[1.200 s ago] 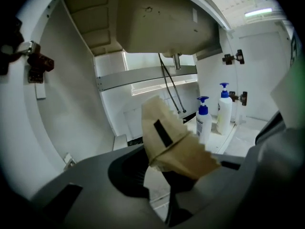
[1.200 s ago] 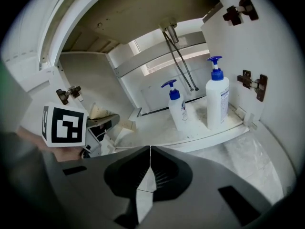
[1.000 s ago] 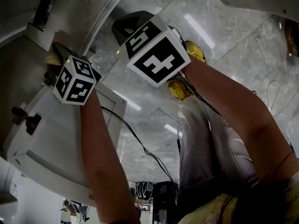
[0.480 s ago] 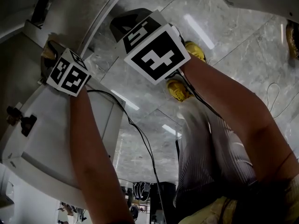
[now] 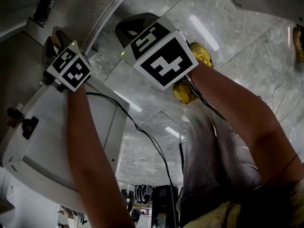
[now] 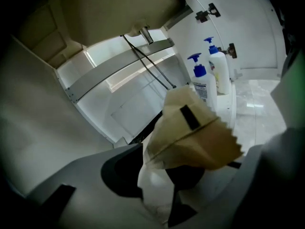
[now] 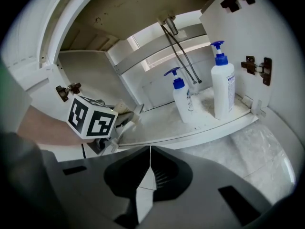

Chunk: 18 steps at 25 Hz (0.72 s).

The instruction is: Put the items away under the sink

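A brown paper pouch (image 6: 190, 132) with a white lower part and a zigzag top edge stands tilted between the jaws of my left gripper (image 6: 178, 175). Those jaws have just been opening, and a dark gap shows beside the pouch on the right. This gripper reaches into the open cabinet under the sink; its marker cube (image 7: 91, 117) shows at the cabinet's left side. Two white pump bottles with blue heads (image 7: 223, 87) (image 7: 181, 99) stand on the cabinet floor (image 7: 162, 123) to the right. My right gripper (image 7: 148, 173) hangs in front of the cabinet, shut, with nothing in it.
Two thin hoses (image 7: 181, 51) run down from the sink's underside at the cabinet's back. A door hinge (image 7: 257, 68) sits on the right wall. The open white cabinet door (image 5: 52, 141) is at the left. A marble floor (image 5: 228, 51) and the person's yellow shoes (image 5: 199, 53) lie below.
The left gripper has rolled and shifted a little up and left, further into the cabinet. The right gripper has stayed where it was.
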{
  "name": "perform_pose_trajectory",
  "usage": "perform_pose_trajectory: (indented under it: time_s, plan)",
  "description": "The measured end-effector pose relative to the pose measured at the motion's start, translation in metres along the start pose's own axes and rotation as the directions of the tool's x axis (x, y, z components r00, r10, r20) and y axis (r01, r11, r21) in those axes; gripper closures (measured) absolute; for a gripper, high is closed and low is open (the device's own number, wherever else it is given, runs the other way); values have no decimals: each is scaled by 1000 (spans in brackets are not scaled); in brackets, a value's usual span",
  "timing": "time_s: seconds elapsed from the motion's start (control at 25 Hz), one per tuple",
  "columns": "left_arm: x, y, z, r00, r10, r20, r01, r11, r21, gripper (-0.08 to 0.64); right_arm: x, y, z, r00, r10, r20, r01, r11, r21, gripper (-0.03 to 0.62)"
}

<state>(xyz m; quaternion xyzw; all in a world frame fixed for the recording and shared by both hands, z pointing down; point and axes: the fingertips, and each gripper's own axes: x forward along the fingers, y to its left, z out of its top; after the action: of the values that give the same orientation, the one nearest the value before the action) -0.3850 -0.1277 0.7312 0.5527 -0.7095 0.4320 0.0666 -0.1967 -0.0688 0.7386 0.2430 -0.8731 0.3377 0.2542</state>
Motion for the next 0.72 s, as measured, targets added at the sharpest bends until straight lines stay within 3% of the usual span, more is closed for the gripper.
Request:
perform_pose_trajectory:
  time_s: [0.16,0.4,0.72]
  plan:
    - [5,-12,-4,996,-77,-34,77,997,-8,383,-2,-5,-4,1000,-8,-8,8,1000,11,566]
    - [11,-26,-19,973,-200,-116,186,975,-123,341,-3,-8,-6,1000,-19,-10,19,1000,14,566]
    - [10,-30,-30,960,-227,-166,193,960,-202,278,-6,-10,-4,1000,-21,-7,21,1000,21,566]
